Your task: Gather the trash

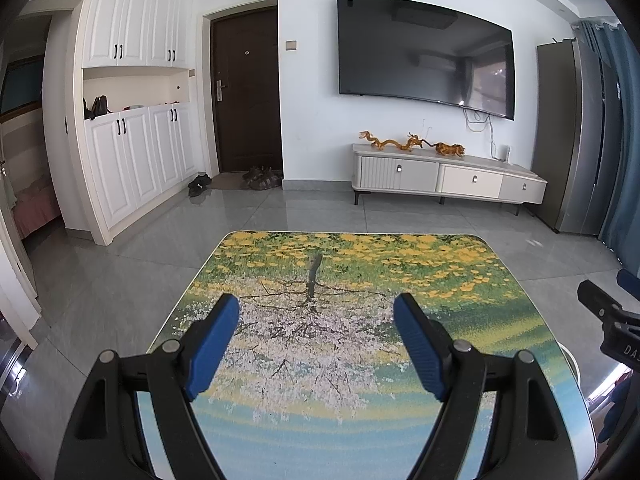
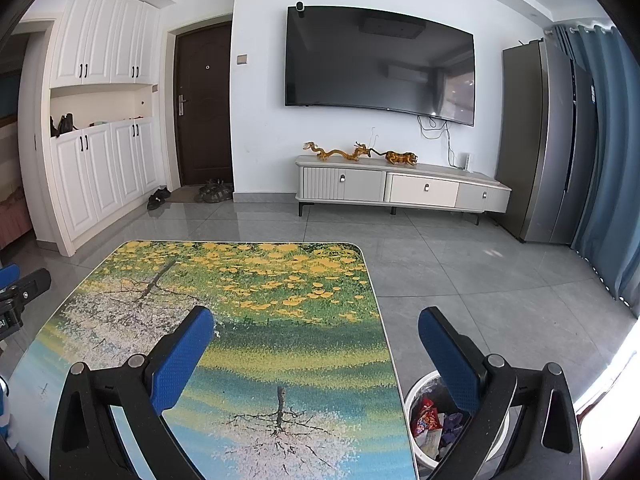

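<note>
The left gripper point(image 1: 316, 308) hangs over the near part of the table point(image 1: 400, 264), its blue pads point(image 1: 214, 344) spread wide with nothing between them; below the gap lies only the printed top, a picture of a blossoming tree and yellow flowers. The right gripper point(image 2: 316, 322) is likewise spread apart and empty; its left pad is over the table's right half, its right pad point(image 2: 448, 360) past the table edge and above the floor point(image 2: 460, 272).

The trash point(image 2: 430, 424) sits in a bin point(image 2: 410, 400) on the floor just beside the table's right edge, near the camera; red and white wrappers and something purple show inside, though the gripper's right finger hides part of it, so what else it holds cannot be made out. In the left wrist view only a pale sliver of the bin's rim point(image 1: 574, 364) peeks from behind the table's right edge; the trash itself is out of sight there.

Each gripper shows at the margin of the other's view: the right one as a black piece at the right edge of the left view point(image 1: 608, 320), the left one as a black and blue piece at the left edge of the right view point(image 2: 20, 292).

Across the room a dark TV point(image 2: 380, 64) hangs above a low cabinet point(image 2: 400, 188); a brown door point(image 2: 204, 104) stands to its left, with shoes point(image 2: 212, 192) on the floor before it.
</note>
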Motion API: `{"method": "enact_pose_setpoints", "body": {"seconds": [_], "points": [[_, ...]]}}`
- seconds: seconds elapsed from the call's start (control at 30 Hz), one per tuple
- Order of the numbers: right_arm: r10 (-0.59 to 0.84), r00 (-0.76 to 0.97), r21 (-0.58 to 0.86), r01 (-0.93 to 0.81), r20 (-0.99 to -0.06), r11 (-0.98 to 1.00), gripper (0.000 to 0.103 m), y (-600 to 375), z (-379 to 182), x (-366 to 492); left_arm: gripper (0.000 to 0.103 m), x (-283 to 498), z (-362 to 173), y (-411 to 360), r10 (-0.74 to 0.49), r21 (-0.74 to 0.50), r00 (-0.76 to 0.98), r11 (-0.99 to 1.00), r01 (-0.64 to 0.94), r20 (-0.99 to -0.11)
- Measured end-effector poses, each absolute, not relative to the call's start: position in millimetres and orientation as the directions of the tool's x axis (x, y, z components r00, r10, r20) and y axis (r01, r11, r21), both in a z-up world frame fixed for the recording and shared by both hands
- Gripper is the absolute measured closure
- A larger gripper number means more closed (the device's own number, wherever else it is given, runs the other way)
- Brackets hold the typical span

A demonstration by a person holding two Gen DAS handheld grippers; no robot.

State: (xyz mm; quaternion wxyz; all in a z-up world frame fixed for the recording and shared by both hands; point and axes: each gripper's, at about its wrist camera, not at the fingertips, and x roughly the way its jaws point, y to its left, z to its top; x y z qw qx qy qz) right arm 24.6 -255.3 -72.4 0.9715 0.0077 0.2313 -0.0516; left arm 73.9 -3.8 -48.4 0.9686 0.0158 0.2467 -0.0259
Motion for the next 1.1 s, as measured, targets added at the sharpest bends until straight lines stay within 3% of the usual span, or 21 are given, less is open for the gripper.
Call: {"method": "enact_pose_setpoints", "body": {"seconds": [1.1], "points": [[-0.1, 0.889, -0.006, 0.109, -0.447, 0.994, 0.0, -252.8, -71.2, 17.6, 0.024, 66.0, -45.6, -1.6, -0.038, 0.016, 0.874, 0.998, 0.053, -0.484]]}}
